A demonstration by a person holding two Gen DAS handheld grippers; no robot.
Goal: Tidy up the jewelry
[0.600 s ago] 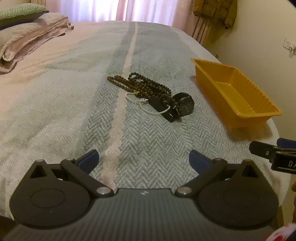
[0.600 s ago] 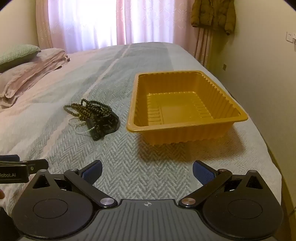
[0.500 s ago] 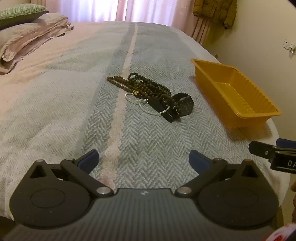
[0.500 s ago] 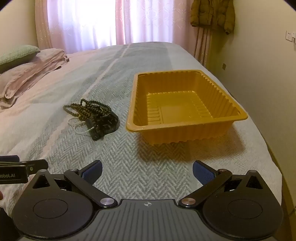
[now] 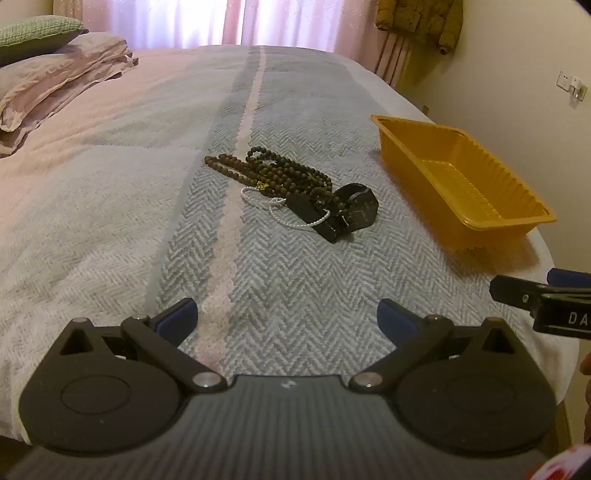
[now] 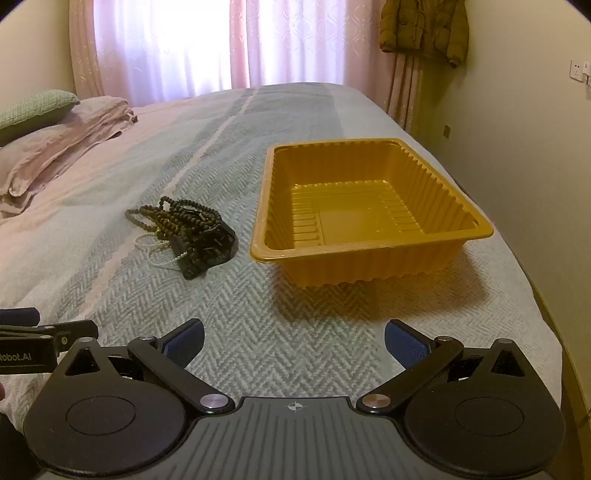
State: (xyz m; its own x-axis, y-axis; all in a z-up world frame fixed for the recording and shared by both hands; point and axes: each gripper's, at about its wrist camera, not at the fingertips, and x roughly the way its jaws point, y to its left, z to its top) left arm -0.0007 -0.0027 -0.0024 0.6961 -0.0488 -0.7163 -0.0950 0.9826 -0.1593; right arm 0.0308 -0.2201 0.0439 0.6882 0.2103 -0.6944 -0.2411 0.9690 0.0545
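Observation:
A heap of jewelry lies on the bed: dark bead necklaces [image 5: 273, 173], a white pearl strand [image 5: 280, 214] and a black watch [image 5: 351, 210]. The heap also shows in the right wrist view [image 6: 184, 229]. An empty yellow plastic tray [image 5: 461, 184] stands to its right, also in the right wrist view [image 6: 365, 206]. My left gripper [image 5: 288, 317] is open and empty, well short of the heap. My right gripper [image 6: 293, 336] is open and empty, short of the tray.
The grey herringbone bedspread [image 5: 295, 280] covers the bed. Pillows [image 5: 48, 74] lie at the far left. The bed's right edge and a wall [image 6: 535, 166] are close beside the tray. A coat [image 6: 424, 29] hangs by the curtains.
Both grippers have shifted only slightly; the views are almost the same. Nothing was taken hold of.

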